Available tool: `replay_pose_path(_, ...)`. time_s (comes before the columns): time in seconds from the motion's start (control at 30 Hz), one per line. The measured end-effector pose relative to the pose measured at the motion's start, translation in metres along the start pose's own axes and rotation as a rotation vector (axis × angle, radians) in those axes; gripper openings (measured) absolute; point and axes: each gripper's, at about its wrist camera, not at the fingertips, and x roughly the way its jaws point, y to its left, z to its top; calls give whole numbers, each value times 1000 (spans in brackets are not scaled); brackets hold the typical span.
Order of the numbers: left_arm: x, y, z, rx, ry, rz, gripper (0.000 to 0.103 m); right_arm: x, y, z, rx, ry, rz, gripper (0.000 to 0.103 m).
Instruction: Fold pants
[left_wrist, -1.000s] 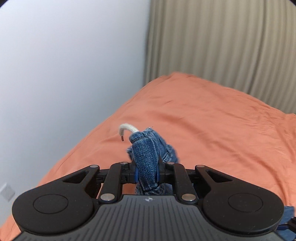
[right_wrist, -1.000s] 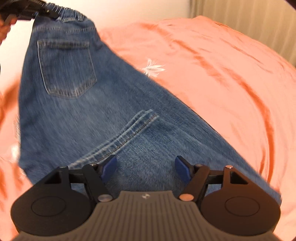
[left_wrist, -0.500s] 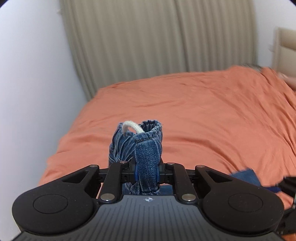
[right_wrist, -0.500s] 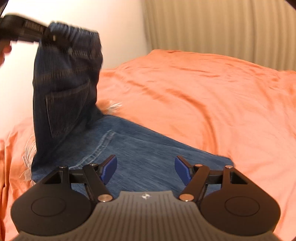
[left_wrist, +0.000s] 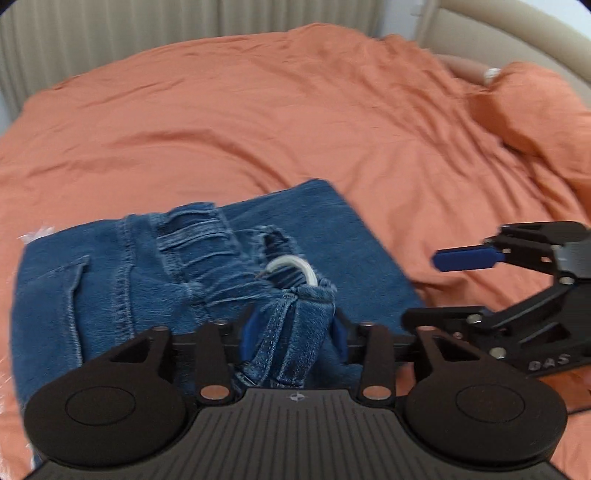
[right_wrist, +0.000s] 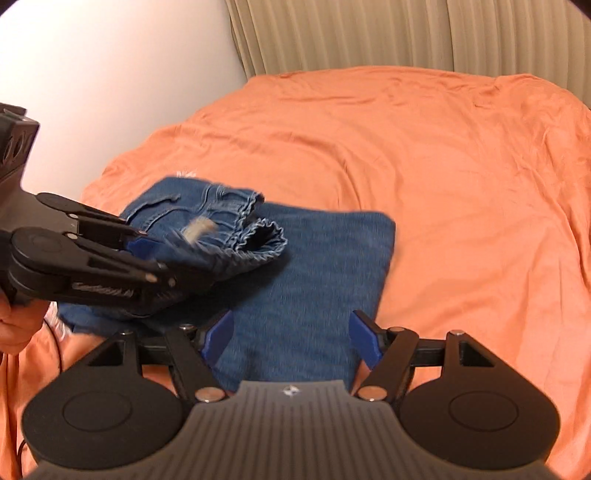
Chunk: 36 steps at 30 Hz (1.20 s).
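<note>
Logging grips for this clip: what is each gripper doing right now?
Left gripper: jaws just opening, jeans waistband between them.
Right gripper: open, empty.

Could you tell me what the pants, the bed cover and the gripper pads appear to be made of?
Pants: blue denim, matte, judging by the twill texture, heavy seams and faded, gathered waistband; a white drawstring looks like cotton cord.
Bed cover: orange woven fabric, matte, softly creased, possibly cotton.
Right gripper pads: smooth blue, probably plastic or rubber; I cannot tell which.
</note>
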Motion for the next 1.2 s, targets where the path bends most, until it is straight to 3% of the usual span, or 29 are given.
replay_pose_path(0.1, -20, 10, 2, -18, -18, -105, 63, -1, 3, 1, -10, 18, 12, 66)
replay_pose_path(0.2, -36, 23, 9, -32, -49, -157, 63, -4, 5, 10, -2, 14, 36, 64)
replay_pose_path(0.33, -49, 51, 8, -7, -84, -66, 65, -10, 8, 30, 76, 14, 99, 51)
replay_pose_path(0.57, -31, 132, 4, -82, -32, 105, 63, 47, 20, 82, 186, 62, 171, 51)
replay_pose_path(0.9, -31, 198, -19, -202, -30, 107, 63, 149, -7, 109, 514, 178, 244, 52)
replay_pose_path(1.03, -28, 207, -26, -224, -26, 97, 63, 172, -8, 107, 546, 229, 219, 55)
replay_pose_path(1.1, -29, 209, -28, -240, -30, 92, 63, 176, -6, 106, 551, 230, 208, 48)
replay_pose_path(1.2, -32, 211, -31, -257, -30, 86, 63, 166, 6, 112, 457, 201, 160, 38)
